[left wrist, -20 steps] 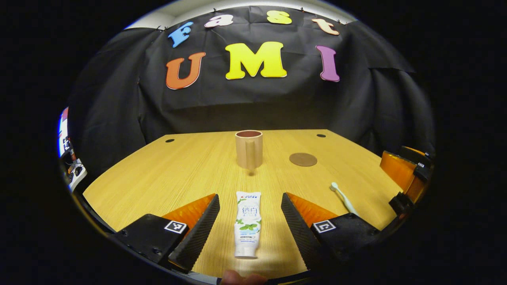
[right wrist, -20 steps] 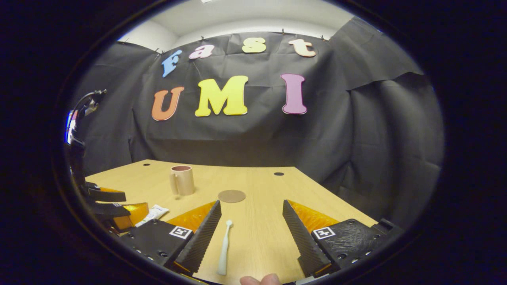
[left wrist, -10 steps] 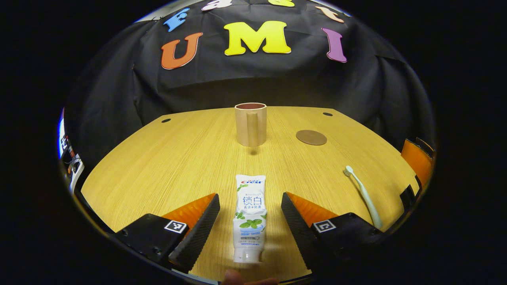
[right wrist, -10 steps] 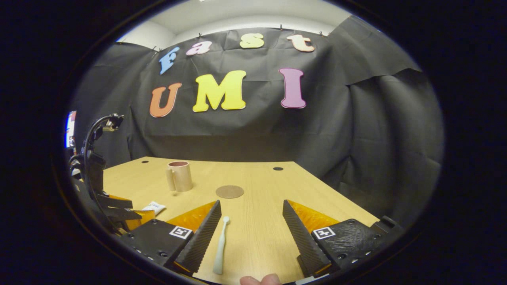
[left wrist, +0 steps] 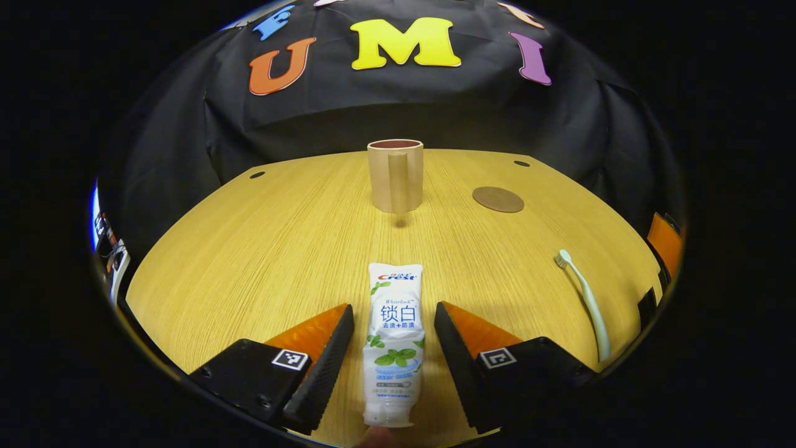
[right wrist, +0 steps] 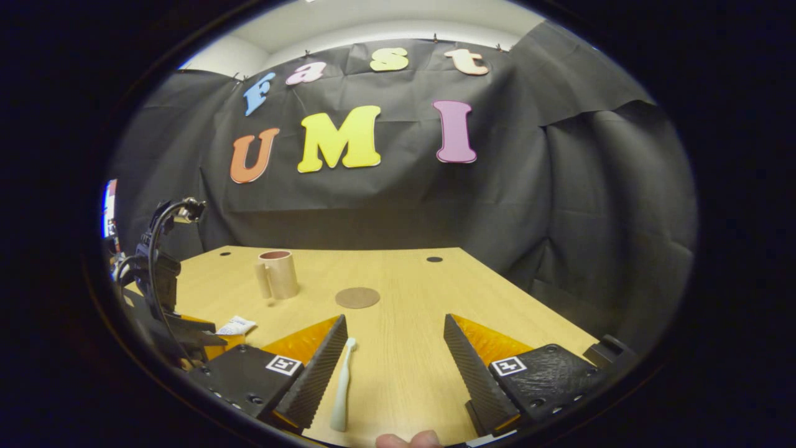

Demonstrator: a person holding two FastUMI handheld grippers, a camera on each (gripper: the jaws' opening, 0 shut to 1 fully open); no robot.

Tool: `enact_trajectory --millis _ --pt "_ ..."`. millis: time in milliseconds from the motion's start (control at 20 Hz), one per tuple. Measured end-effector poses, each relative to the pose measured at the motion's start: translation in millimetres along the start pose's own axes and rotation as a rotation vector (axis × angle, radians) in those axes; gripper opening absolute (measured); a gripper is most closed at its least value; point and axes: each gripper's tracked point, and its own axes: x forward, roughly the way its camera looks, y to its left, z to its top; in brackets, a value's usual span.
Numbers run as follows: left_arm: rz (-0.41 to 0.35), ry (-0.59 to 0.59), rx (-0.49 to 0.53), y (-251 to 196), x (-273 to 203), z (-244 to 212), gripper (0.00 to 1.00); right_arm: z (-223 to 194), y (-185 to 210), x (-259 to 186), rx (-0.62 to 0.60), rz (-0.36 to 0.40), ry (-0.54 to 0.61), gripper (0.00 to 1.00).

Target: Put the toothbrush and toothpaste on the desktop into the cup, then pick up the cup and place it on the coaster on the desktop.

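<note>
on the wooden desktop [left wrist: 261,249] we find the toothpaste [left wrist: 393,339] lying flat between our left gripper's [left wrist: 393,330] parted fingers, gaps either side, right gripper [right wrist: 395,339] wide over the toothbrush [right wrist: 342,386], cup [left wrist: 395,175] upright beyond, coaster [left wrist: 498,199] beside it

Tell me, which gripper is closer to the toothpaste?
Left. The left gripper has its open fingers on either side of the toothpaste. The right gripper is off to the side, over the toothbrush.
</note>
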Motion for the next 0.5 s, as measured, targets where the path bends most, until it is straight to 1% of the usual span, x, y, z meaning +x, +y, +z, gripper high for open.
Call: enact_trajectory --millis 50,250,300,400,500 --pt "-0.001 0.001 0.004 1 0 -1 0.84 0 0 0 0.001 0.000 0.001 0.95" --pt "-0.012 0.003 0.007 7 0 0 0.74 0 0 -1 -0.009 -0.001 0.001 0.95" --pt "-0.011 0.004 0.007 9 -1 1 0.68 0 0 -1 -0.012 -0.002 -0.001 0.95" --pt "-0.011 0.005 0.008 12 -1 0 0.60 0 1 -1 -0.015 0.000 -0.004 0.95" --pt "-0.010 0.008 0.007 12 -1 1 0.56 -1 1 -1 -0.013 0.001 -0.001 0.95"
